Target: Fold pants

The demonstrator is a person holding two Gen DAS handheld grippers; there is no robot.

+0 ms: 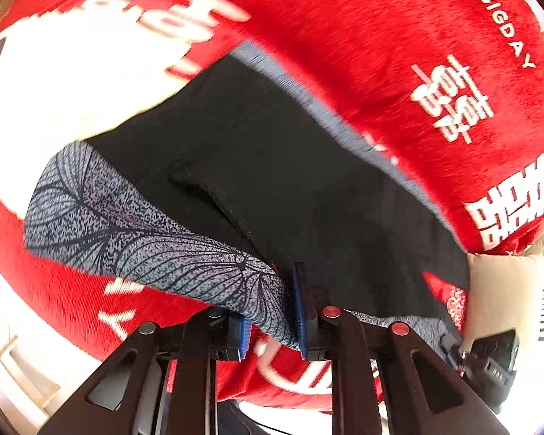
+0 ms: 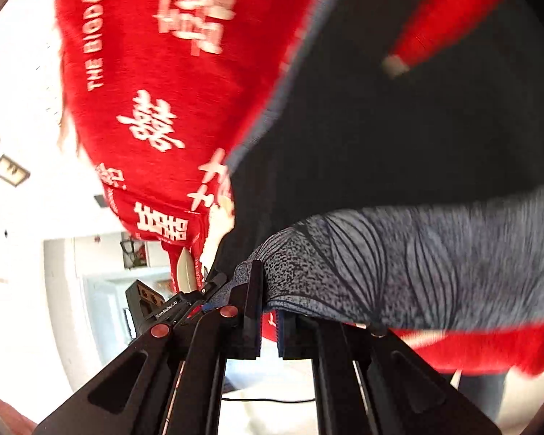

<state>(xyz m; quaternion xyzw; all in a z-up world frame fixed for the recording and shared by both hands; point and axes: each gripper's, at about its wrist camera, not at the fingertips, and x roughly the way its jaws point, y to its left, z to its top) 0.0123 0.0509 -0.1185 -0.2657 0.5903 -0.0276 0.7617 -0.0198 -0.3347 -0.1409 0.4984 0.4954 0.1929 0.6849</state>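
**Both tools lift patterned band as pants hang mid-fold over red blanket**

The left tool [image 1: 272,311] is closed down to a narrow gap on the grey leaf-patterned band [image 1: 134,232] of the black pants [image 1: 272,166], the cloth pinched between its blue-padded fingers [image 1: 298,308]. From that grip the band runs away toward 10 o'clock in the left wrist view, while the dark body of the garment spreads toward 12 and 2 o'clock across a red blanket [image 1: 399,54] printed with white characters. At 4 o'clock in the same view the other tool's black housing shows beside the band's far end.

The right tool [image 2: 270,311] is likewise nearly closed, with the same band draped over it and gathered at its fingers; how firmly it bites cannot be told through the blur. The band sweeps off toward 3 o'clock, the black cloth rising toward 1 o'clock, the blanket filling 11 o'clock.

The step in hand looks like carrying the held edge over for a fold. The next move likely calls for both tools travelling together, keeping the band taut and level, then laying it squarely on the opposite end before letting go.
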